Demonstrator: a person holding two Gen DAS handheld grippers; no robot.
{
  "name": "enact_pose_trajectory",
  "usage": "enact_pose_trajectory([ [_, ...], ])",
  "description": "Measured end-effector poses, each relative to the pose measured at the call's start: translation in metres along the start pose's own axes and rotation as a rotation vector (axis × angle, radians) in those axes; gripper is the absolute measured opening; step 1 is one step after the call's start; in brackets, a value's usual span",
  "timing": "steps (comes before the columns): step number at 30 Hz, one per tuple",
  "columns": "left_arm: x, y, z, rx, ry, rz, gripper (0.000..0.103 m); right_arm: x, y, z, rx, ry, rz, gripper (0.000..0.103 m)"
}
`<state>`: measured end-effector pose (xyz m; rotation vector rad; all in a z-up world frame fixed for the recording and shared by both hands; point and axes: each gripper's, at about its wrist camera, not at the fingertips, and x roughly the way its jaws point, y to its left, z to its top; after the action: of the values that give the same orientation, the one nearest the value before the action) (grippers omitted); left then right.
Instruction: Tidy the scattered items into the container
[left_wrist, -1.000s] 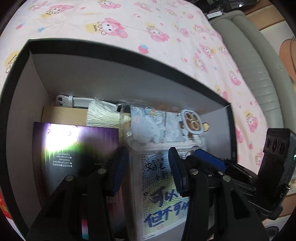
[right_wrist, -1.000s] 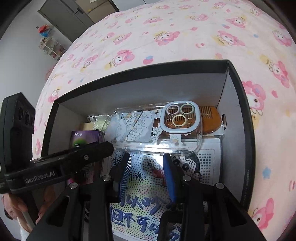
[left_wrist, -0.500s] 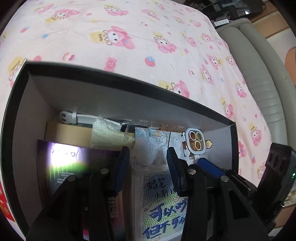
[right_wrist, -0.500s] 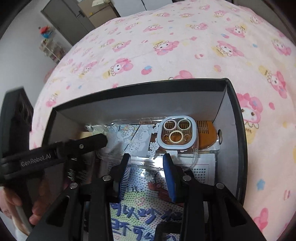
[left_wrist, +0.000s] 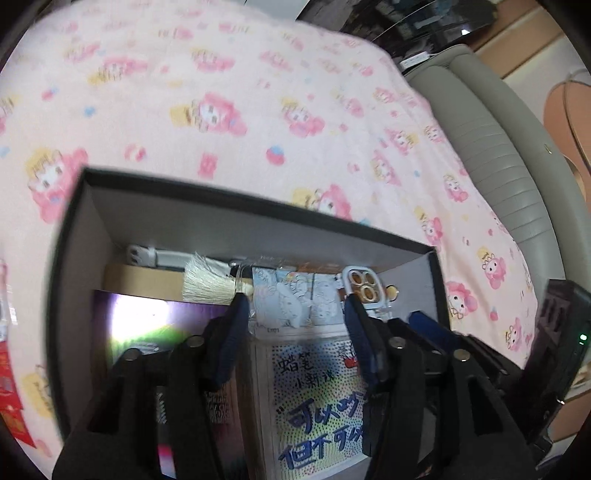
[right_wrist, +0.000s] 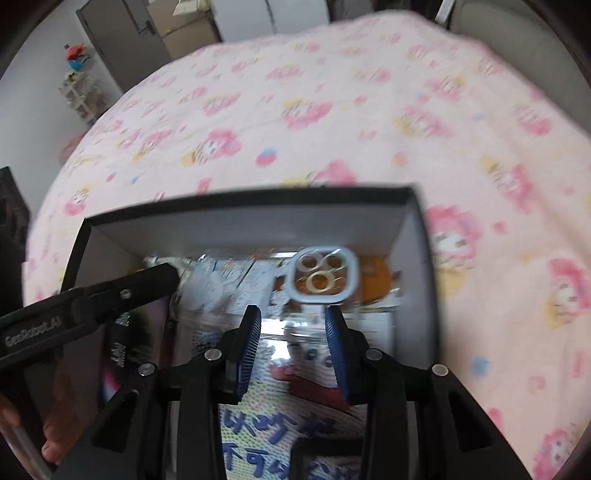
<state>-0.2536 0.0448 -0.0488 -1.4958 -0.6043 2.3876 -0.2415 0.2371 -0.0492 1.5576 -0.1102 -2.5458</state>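
A black box (left_wrist: 258, 206) with grey inner walls lies on the bed; it also shows in the right wrist view (right_wrist: 243, 206). Inside lie a clear phone case (left_wrist: 295, 291) (right_wrist: 321, 277) with cartoon print and gold camera rings, a white tassel (left_wrist: 207, 282), a purple booklet (left_wrist: 155, 332), a dotted card with blue writing (left_wrist: 317, 398) (right_wrist: 280, 428), a white cable (left_wrist: 147, 254) and an orange comb (right_wrist: 376, 284). My left gripper (left_wrist: 295, 317) is open and empty above the box. My right gripper (right_wrist: 293, 332) is open and empty above the card.
The pink cartoon-print bedsheet (left_wrist: 258, 92) (right_wrist: 332, 110) surrounds the box. A grey padded headboard (left_wrist: 491, 147) runs along the right. A cabinet and shelves (right_wrist: 122, 40) stand at the far wall. Red paper (left_wrist: 11, 398) lies left of the box.
Both grippers have drawn back and up from the box, so it looks smaller and more bedsheet shows. The phone case stays in the box. Both frames now are motion-blurred.
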Motion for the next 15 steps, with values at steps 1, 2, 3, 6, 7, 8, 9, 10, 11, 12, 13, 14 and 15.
enact_pose_trajectory([
  [1, -0.007, -0.003, -0.001, 0.011, -0.021, 0.010, 0.072, -0.006, 0.002, -0.002, -0.005, -0.023, -0.009, 0.036],
  [2, -0.017, -0.007, -0.002, 0.030, -0.057, 0.030, 0.080, -0.018, 0.004, -0.004, -0.010, -0.057, -0.013, 0.041],
  [3, -0.028, -0.012, -0.004, 0.053, -0.095, 0.053, 0.084, -0.025, 0.006, -0.005, -0.010, -0.078, -0.016, 0.048],
  [6, -0.061, -0.026, -0.013, 0.112, -0.195, 0.130, 0.095, -0.055, 0.014, -0.010, -0.014, -0.153, -0.032, 0.062],
  [7, -0.073, -0.029, -0.017, 0.127, -0.219, 0.150, 0.099, -0.065, 0.017, -0.013, -0.008, -0.175, -0.045, 0.066],
  [8, -0.084, -0.033, -0.021, 0.144, -0.236, 0.174, 0.102, -0.073, 0.019, -0.016, 0.002, -0.195, -0.057, 0.072],
  [9, -0.097, -0.036, -0.025, 0.162, -0.260, 0.189, 0.102, -0.084, 0.022, -0.021, 0.009, -0.221, -0.066, 0.073],
  [10, -0.106, -0.037, -0.028, 0.173, -0.275, 0.198, 0.102, -0.092, 0.024, -0.025, 0.011, -0.241, -0.071, 0.073],
  [11, -0.116, -0.039, -0.032, 0.187, -0.288, 0.208, 0.102, -0.103, 0.029, -0.030, 0.007, -0.263, -0.077, 0.073],
  [12, -0.129, -0.042, -0.039, 0.203, -0.305, 0.216, 0.102, -0.112, 0.033, -0.035, 0.002, -0.278, -0.083, 0.073],
  [13, -0.138, -0.044, -0.044, 0.211, -0.315, 0.218, 0.102, -0.120, 0.036, -0.039, 0.002, -0.292, -0.092, 0.073],
  [14, -0.147, -0.046, -0.050, 0.218, -0.326, 0.220, 0.102, -0.132, 0.041, -0.045, 0.005, -0.310, -0.095, 0.073],
  [15, -0.155, -0.047, -0.056, 0.221, -0.333, 0.223, 0.102, -0.139, 0.043, -0.049, 0.009, -0.320, -0.087, 0.073],
])
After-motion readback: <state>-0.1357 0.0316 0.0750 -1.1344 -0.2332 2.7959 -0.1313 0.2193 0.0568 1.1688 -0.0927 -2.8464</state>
